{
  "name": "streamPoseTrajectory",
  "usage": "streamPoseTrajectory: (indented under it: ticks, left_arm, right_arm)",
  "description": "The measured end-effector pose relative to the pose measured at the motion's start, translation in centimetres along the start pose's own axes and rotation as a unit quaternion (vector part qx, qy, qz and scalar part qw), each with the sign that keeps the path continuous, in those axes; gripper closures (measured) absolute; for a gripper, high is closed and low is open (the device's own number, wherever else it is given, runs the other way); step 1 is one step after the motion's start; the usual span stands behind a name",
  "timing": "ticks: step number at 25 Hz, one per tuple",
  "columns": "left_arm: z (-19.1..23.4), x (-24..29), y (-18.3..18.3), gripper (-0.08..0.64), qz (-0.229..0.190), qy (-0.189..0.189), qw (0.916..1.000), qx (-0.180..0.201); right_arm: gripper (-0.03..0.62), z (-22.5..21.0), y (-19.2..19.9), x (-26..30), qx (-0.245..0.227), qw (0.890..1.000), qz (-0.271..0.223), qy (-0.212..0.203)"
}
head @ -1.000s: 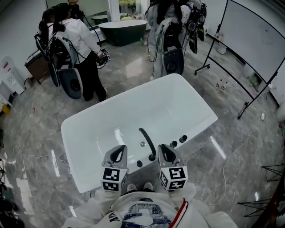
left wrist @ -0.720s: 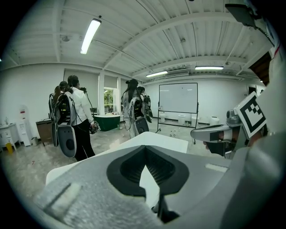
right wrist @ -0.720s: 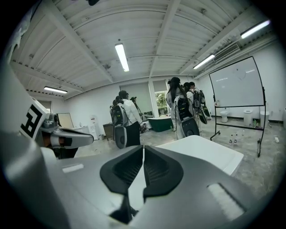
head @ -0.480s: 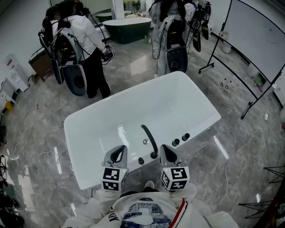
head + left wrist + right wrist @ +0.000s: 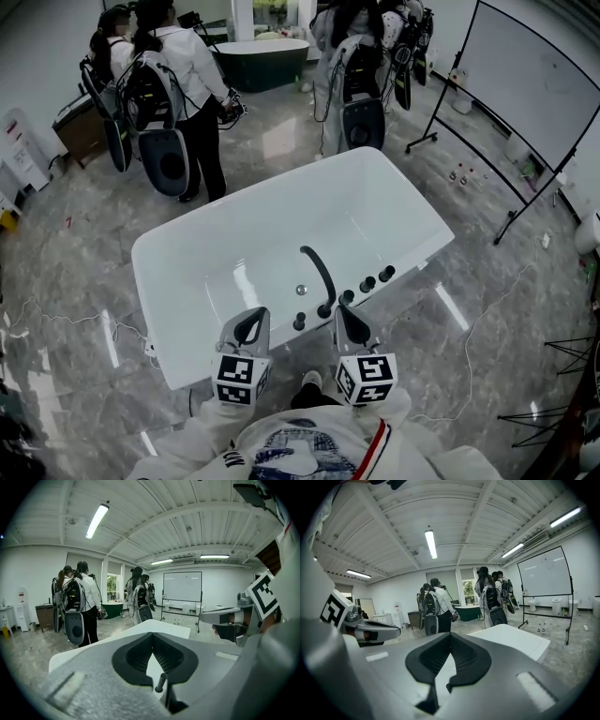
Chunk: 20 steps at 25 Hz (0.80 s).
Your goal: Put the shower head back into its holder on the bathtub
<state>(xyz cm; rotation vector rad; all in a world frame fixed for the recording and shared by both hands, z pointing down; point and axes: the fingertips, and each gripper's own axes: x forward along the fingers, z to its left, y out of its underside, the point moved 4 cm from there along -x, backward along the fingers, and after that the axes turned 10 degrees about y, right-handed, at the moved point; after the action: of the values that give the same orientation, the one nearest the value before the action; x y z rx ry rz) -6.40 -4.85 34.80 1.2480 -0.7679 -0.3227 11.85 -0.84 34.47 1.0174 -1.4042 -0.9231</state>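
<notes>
The white bathtub (image 5: 187,258) lies crosswise below me in the head view. A black curved shower head (image 5: 319,275) rises from the tub's near rim, its foot at the rim, with several black knobs (image 5: 367,284) to its right and one knob (image 5: 300,322) to its left. My left gripper (image 5: 248,322) hovers at the rim, left of that knob, jaws shut and empty. My right gripper (image 5: 344,316) is just right of the shower head's foot, also shut on nothing. In each gripper view the pads meet: left gripper (image 5: 152,639), right gripper (image 5: 450,637).
Several people with backpack rigs stand beyond the tub (image 5: 183,89). A dark green tub (image 5: 262,58) sits at the far wall. A whiteboard on a wheeled stand (image 5: 525,103) is at the right. Cables trail over the grey marble floor (image 5: 469,328).
Both grippers have drawn back towards me from the tub's inside to its near rim. The shower head stays standing at the rim, and the people at the back have shifted a little.
</notes>
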Motion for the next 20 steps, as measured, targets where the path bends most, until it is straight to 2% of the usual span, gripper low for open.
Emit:
streamPoseTrajectory:
  ticks: [10, 20]
  left_arm:
    - [-0.5, -8.1, 3.0, 0.558, -0.014, 0.021, 0.9997, 0.003]
    - [-4.6, -14.0, 4.6, 0.558, -0.026, 0.052, 0.9983, 0.006]
  right_arm:
    - [0.588, 5.3, 2.4, -6.4, 0.004, 1.000, -0.004, 0.031]
    - [0.588, 7.8, 3.5, -14.8, 0.009, 0.998, -0.025, 0.057]
